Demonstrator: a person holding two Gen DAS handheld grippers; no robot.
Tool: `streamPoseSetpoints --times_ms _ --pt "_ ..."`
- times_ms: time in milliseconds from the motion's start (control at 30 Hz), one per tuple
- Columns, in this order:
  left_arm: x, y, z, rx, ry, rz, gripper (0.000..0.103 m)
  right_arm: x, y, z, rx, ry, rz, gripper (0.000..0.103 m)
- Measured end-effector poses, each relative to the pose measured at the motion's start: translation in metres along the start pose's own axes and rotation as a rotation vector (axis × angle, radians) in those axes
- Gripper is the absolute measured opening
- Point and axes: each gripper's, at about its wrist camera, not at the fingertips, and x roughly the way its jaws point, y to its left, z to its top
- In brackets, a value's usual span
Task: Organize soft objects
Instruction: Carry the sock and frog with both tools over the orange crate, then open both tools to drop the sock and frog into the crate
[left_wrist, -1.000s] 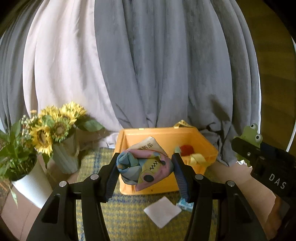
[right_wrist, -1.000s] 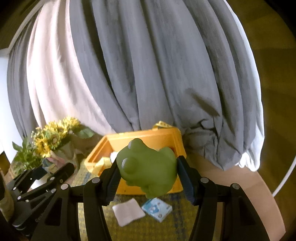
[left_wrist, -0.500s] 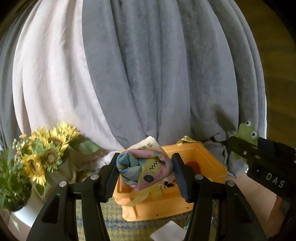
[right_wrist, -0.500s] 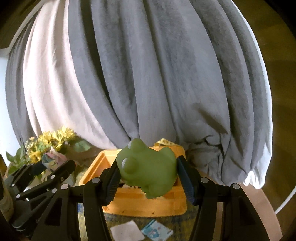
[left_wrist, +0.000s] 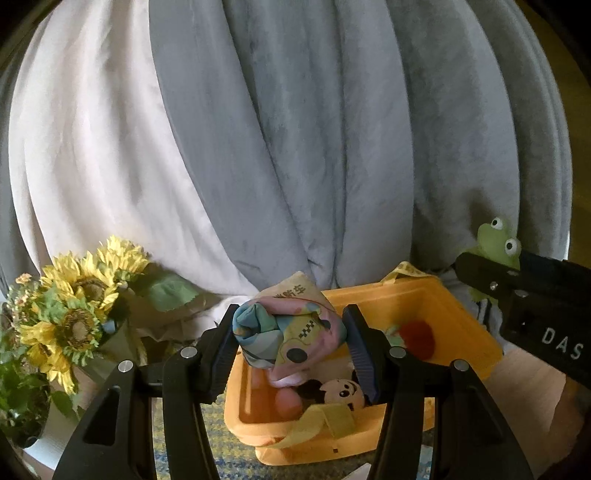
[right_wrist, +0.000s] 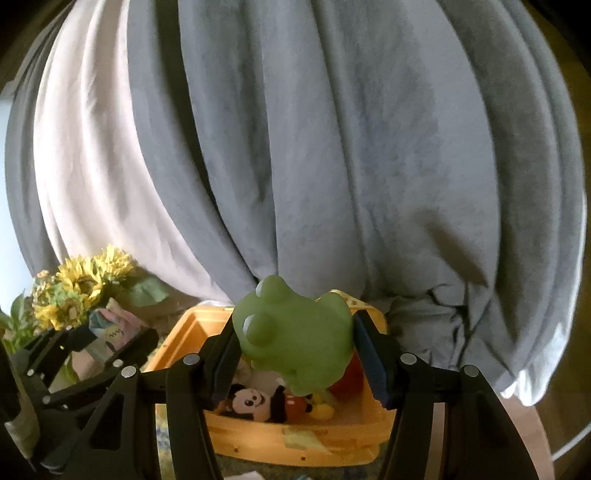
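Grippers held over orange bin (left_wrist: 463, 321): left gripper (left_wrist: 289, 341) pinched pastel cloth bundle (left_wrist: 286, 332), right gripper (right_wrist: 297, 354) squeezed green frog (right_wrist: 295, 339). Mickey toy (right_wrist: 255, 400) lay inside w/ red plush (left_wrist: 417, 334).

My left tongs (left_wrist: 290, 341) grip a folded cloth bundle (left_wrist: 286, 332) above the near left part of the bin (left_wrist: 461, 321). My right tongs (right_wrist: 295, 354) grip the frog toy (right_wrist: 295, 339) over the same bin, to the right of my left tongs. In the bin lie a mouse doll (right_wrist: 255, 400) near the front and a round plush (left_wrist: 417, 336) farther back. The sunflowers (left_wrist: 74, 295) stand left of the bin, and the curtain (left_wrist: 314, 147) hangs behind everything.
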Motion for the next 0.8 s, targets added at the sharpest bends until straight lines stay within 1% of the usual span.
streamPoseSetpoints --times_ms 167,300,400,533,700,733,800 --pt "0.026 0.001 0.000 0.019 0.042 0.001 0.055 0.029 -0.001 0.002 -0.006 0.058 0.014 0.060" --pt "0.046 0.000 -0.003 0.032 0.085 -0.010 0.055 0.058 -0.001 0.002 -0.024 0.127 0.034 0.060" --pt "0.062 -0.001 -0.005 0.040 0.130 -0.028 0.055 0.079 -0.002 0.001 -0.030 0.182 0.039 0.060" --pt "0.078 -0.001 -0.007 0.042 0.168 -0.056 0.055 0.101 -0.006 -0.003 -0.022 0.257 0.057 0.060" --pt "0.100 -0.003 -0.011 0.058 0.240 -0.102 0.055 0.119 -0.007 -0.008 -0.012 0.319 0.073 0.060" --pt "0.102 -0.004 -0.012 0.067 0.252 -0.108 0.056 0.122 -0.008 -0.010 -0.007 0.335 0.072 0.060" --pt "0.105 -0.007 -0.014 0.077 0.271 -0.121 0.062 0.126 -0.009 -0.011 -0.006 0.354 0.077 0.060"
